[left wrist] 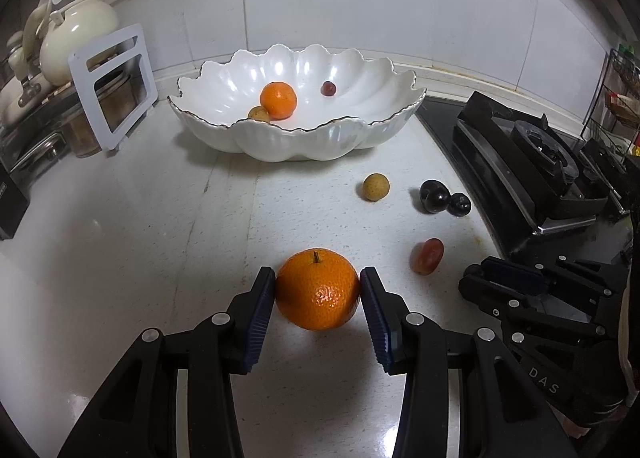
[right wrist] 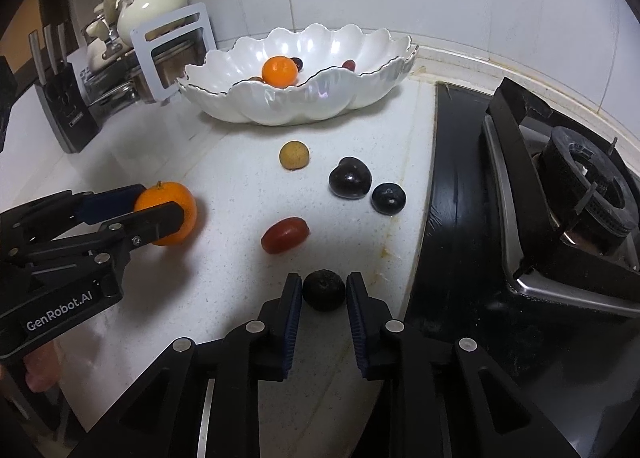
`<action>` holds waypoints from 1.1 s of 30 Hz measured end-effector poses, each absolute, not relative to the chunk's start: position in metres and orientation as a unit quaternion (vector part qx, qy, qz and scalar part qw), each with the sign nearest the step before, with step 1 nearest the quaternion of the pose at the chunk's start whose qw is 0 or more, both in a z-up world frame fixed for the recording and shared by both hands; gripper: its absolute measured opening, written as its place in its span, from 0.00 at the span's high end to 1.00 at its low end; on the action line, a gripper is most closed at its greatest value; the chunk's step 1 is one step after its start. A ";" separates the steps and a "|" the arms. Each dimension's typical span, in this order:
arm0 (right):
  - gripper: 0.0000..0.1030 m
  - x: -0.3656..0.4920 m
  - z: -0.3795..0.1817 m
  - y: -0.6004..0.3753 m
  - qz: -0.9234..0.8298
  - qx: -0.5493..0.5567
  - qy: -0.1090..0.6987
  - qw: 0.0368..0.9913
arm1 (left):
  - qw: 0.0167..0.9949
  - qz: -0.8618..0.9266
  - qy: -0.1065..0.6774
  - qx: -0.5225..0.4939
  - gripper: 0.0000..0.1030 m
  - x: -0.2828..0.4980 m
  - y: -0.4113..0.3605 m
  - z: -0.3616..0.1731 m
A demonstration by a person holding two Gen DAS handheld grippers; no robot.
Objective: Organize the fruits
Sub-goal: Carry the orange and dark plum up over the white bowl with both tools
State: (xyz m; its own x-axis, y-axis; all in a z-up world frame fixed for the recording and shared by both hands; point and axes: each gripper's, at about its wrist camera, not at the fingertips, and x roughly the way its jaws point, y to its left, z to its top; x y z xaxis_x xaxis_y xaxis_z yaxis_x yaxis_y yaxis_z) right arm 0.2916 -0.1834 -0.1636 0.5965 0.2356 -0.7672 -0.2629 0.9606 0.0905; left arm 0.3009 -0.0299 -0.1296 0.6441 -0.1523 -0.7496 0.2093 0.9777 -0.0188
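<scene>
Left wrist view: left tool (left wrist: 318, 290) stood around the stemmed orange mandarin (left wrist: 317, 288) on the speckled white tabletop (left wrist: 132, 226), pads touching both flanks; fruit seated on the surface, apparently just gripped, not lifted. Beyond lay the scalloped white ceramic bowl with gilt rim (left wrist: 344, 138), already holding a second mandarin and small fruits. Loose on the tabletop, well apart from the bowl: a tan round longan (left wrist: 376, 187), two dark plums (left wrist: 434, 196) touching each other, one red oval grape tomato (left wrist: 427, 256). Right wrist view: right tool (right wrist: 324, 292) bracketed a small dark round fruit (right wrist: 324, 290) near the black gas hob (right wrist: 520, 198); jaws narrowly parted, contact uncertain, so grip could not be confirmed. Step in hand, by judgement: paired pick-up. Next move likely calls for firm closure, lift clear, carry over the bowl rim, gentle release.
</scene>
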 end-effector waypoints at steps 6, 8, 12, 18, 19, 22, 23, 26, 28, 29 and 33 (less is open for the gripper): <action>0.77 0.289 -0.158 -0.185 0.140 -0.018 0.420 0.896 | 0.906 -0.102 0.409 0.033 0.58 0.301 -0.031 -0.128; 0.77 0.289 -0.154 -0.187 0.140 -0.018 0.415 0.899 | 0.906 -0.103 0.409 0.030 0.59 0.302 -0.032 -0.127; 0.77 0.290 -0.144 -0.189 0.139 -0.014 0.404 0.904 | 0.909 -0.105 0.403 0.027 0.59 0.302 -0.032 -0.120; 0.77 0.291 -0.122 -0.190 0.140 -0.010 0.379 0.915 | 0.916 -0.107 0.386 0.021 0.59 0.302 -0.031 -0.105; 0.77 0.291 -0.119 -0.190 0.141 -0.009 0.375 0.916 | 0.918 -0.107 0.382 0.020 0.59 0.302 -0.030 -0.102; 0.77 0.292 -0.107 -0.189 0.142 -0.010 0.360 0.922 | 0.923 -0.108 0.370 0.017 0.60 0.303 -0.029 -0.092; 0.77 0.293 -0.103 -0.189 0.142 -0.010 0.355 0.924 | 0.925 -0.108 0.365 0.014 0.60 0.303 -0.027 -0.088; 0.77 0.294 -0.092 -0.186 0.144 -0.011 0.338 0.930 | 0.930 -0.107 0.352 0.013 0.60 0.304 -0.025 -0.079; 0.77 0.295 -0.084 -0.185 0.145 -0.013 0.327 0.934 | 0.933 -0.105 0.344 0.013 0.60 0.306 -0.024 -0.072; 0.77 0.297 -0.081 -0.184 0.145 -0.013 0.322 0.936 | 0.934 -0.104 0.340 0.012 0.60 0.307 -0.023 -0.069; 0.77 0.303 -0.069 -0.181 0.145 -0.015 0.303 0.942 | 0.939 -0.102 0.328 0.010 0.60 0.313 -0.019 -0.059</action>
State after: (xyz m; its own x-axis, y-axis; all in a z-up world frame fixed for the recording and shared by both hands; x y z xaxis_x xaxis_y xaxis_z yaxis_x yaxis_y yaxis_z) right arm 0.3031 -0.1809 -0.0689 0.7739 0.2641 -0.5757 -0.2817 0.9576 0.0605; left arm 0.3128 -0.0194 -0.0586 0.7645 -0.1844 -0.6177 0.1977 0.9791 -0.0476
